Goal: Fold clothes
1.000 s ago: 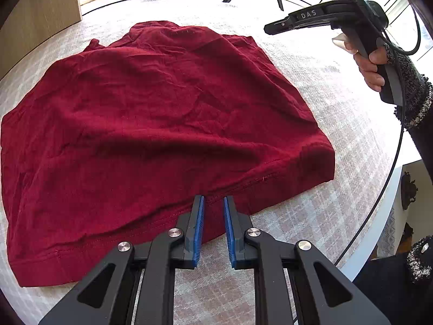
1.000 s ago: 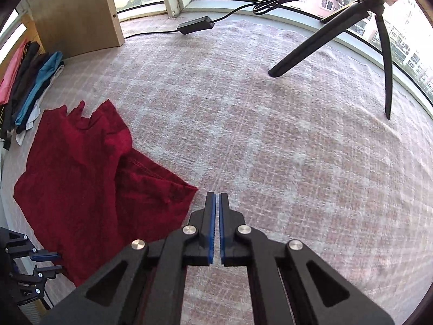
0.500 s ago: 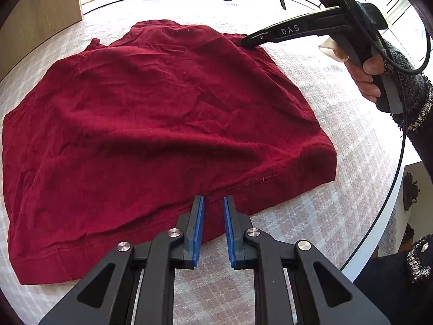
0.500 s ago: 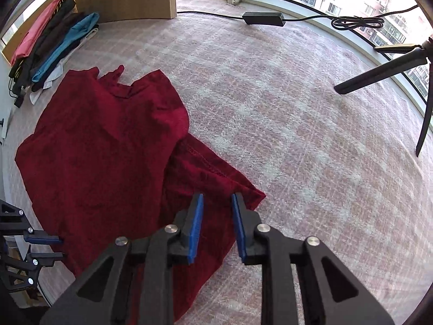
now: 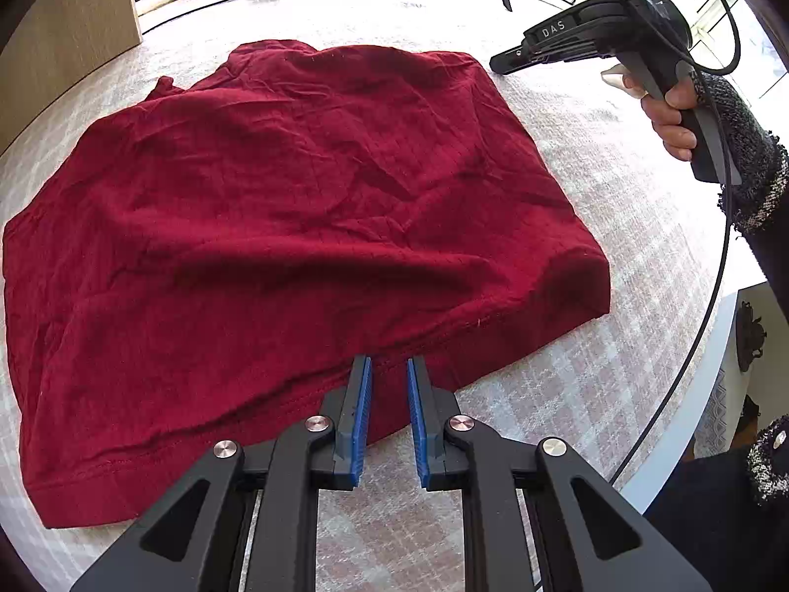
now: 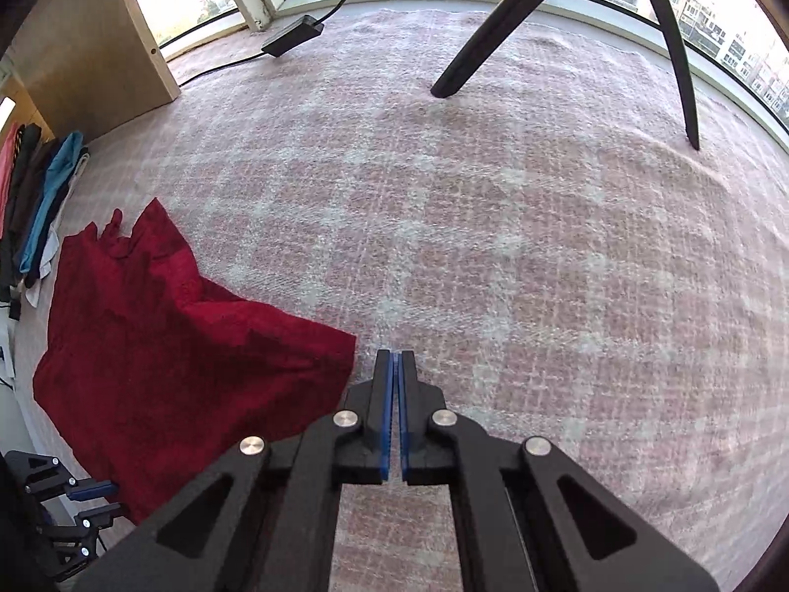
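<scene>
Shirt [image 5: 296,227], dark red and wrinkled, lies spread on the worktop [image 5: 616,207], which is covered with a pale checked cloth; its hemmed edge runs along the near side, and its near right corner is folded into a rounded bulge; the left gripper [image 5: 387,394] hovers at that hem, its blue-padded fingers [image 5: 362,414] apart with a clear gap, their tips over the red fabric, though whether they touch it cannot be told; the right gripper [image 6: 395,394] is held above bare worktop just right of the shirt's corner, its fingers [image 6: 387,419] drawn together with only a thin slit between the pads and nothing in them; in the left view the same right gripper shows at the upper right, gripped by a hand [image 5: 673,113] in a speckled knit cuff, its black nose pointing toward the shirt's far right corner; a tripod [image 6: 557,15] stands on the far worktop near the window; a black adapter [image 6: 291,35] with its cable lies beside a wooden panel [image 6: 93,49]; folded clothes [image 6: 39,197] in blue, black and pink are stacked at the left edge.
</scene>
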The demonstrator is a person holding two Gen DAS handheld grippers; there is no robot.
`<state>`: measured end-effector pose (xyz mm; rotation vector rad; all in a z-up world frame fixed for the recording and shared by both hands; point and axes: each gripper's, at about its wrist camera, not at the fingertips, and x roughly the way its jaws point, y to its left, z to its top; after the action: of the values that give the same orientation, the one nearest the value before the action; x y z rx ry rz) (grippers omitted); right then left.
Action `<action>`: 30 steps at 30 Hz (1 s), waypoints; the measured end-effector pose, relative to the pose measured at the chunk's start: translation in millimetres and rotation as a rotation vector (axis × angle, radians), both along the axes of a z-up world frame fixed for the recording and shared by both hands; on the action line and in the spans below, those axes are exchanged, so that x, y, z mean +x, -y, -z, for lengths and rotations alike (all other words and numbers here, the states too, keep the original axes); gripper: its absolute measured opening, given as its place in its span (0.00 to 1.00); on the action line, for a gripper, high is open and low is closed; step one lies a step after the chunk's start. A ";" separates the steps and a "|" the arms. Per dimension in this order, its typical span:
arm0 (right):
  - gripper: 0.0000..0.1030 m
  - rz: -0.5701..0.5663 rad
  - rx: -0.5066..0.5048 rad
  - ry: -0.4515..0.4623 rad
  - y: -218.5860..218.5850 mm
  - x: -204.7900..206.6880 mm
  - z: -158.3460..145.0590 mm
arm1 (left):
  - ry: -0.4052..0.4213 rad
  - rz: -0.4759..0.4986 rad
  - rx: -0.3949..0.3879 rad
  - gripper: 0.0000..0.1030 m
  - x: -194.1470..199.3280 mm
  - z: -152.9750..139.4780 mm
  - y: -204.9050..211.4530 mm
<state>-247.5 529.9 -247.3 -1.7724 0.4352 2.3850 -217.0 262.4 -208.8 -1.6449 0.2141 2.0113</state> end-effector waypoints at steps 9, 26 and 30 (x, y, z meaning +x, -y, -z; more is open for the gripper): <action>0.38 -0.134 0.072 -0.022 33.3 -22.7 -7.9 | 0.006 0.004 -0.013 0.14 -3.4 -0.8 -10.9; 0.26 -0.052 0.013 -0.084 11.4 -18.7 -14.5 | 0.004 0.024 -0.051 0.15 2.0 -13.7 -31.4; 0.34 -0.105 0.091 -0.034 28.2 -24.6 -9.0 | -0.013 0.023 -0.019 0.15 9.3 -41.1 -41.3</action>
<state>-272.1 501.7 -238.3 -1.7585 0.2385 2.4657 -207.7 303.7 -167.7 -1.6338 0.2563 2.0090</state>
